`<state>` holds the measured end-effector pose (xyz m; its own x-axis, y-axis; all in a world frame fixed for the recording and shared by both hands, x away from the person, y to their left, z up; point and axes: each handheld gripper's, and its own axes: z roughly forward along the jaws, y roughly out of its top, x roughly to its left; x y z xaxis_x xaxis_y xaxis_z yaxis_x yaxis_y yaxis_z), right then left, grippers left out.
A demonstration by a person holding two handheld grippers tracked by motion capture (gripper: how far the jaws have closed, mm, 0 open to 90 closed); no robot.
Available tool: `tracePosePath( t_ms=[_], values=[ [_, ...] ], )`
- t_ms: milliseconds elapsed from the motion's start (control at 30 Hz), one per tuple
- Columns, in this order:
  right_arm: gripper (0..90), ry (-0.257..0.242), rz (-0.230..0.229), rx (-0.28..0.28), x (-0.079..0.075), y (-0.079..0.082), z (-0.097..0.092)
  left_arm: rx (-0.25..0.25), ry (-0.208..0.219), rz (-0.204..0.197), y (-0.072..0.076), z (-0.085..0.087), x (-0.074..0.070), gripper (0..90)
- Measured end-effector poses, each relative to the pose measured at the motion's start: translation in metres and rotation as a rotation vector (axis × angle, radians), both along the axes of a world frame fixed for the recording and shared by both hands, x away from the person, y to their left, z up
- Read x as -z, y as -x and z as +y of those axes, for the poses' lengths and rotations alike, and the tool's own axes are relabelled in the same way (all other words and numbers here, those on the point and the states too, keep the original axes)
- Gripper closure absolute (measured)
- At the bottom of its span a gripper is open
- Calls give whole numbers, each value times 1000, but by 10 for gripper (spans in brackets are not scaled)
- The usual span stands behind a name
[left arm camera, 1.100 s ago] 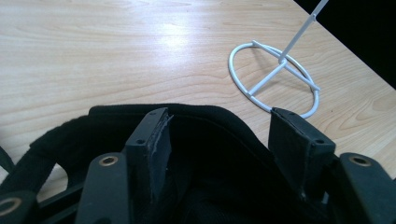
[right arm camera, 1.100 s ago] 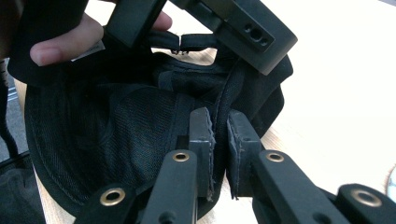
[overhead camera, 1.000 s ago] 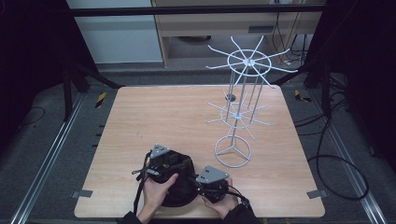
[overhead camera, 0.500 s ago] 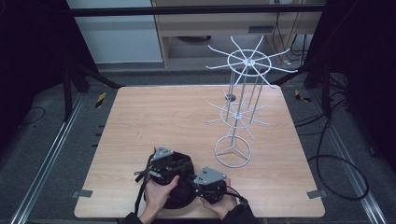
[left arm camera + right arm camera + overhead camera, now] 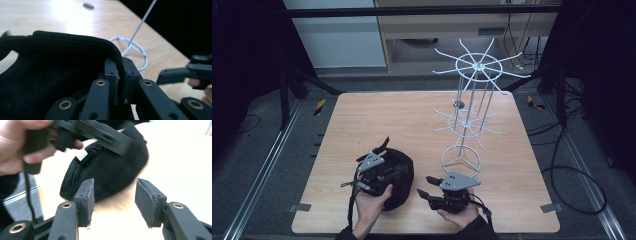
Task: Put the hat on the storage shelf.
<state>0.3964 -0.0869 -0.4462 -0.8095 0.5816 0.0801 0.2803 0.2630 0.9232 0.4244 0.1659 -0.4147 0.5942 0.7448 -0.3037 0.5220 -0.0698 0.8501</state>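
Our left gripper [image 5: 119, 75] pinches the cap's [image 5: 398, 172] rim; our right gripper [image 5: 113, 197], just opened wide, stands empty beside it.

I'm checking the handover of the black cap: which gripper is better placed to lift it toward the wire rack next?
Left. The left gripper is already shut on the rim of the black cap, while the right gripper has just opened beside it with nothing between its jaws. The wire rack stands close behind.

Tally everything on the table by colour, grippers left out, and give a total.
Black: 1, the cap
White: 1, the wire rack
Grey: 1, the small disc
Total: 3
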Motion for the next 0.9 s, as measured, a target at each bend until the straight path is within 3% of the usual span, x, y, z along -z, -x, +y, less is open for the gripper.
tracePosePath(
  t_ms=[33,133,267,467,567,800,900],
  values=[
    [484,0,3,10,1,-1,-3,11,19,-32,3,5,-8,836],
    [478,1,11,21,3,-3,-6,24,32,-67,7,8,-15,837],
    [467,-4,36,-12,8,-5,0,55,57,-118,15,8,-28,837],
    [439,-42,56,-60,9,-7,8,106,59,-127,20,-2,-29,838],
    [420,-93,78,-86,9,-11,9,145,52,-140,24,-9,-28,838],
    [433,-160,122,-96,13,-18,8,189,95,-158,25,-8,-32,840],
    [548,-195,145,-114,12,-20,6,205,110,-170,26,-9,-33,841]
  ],
)
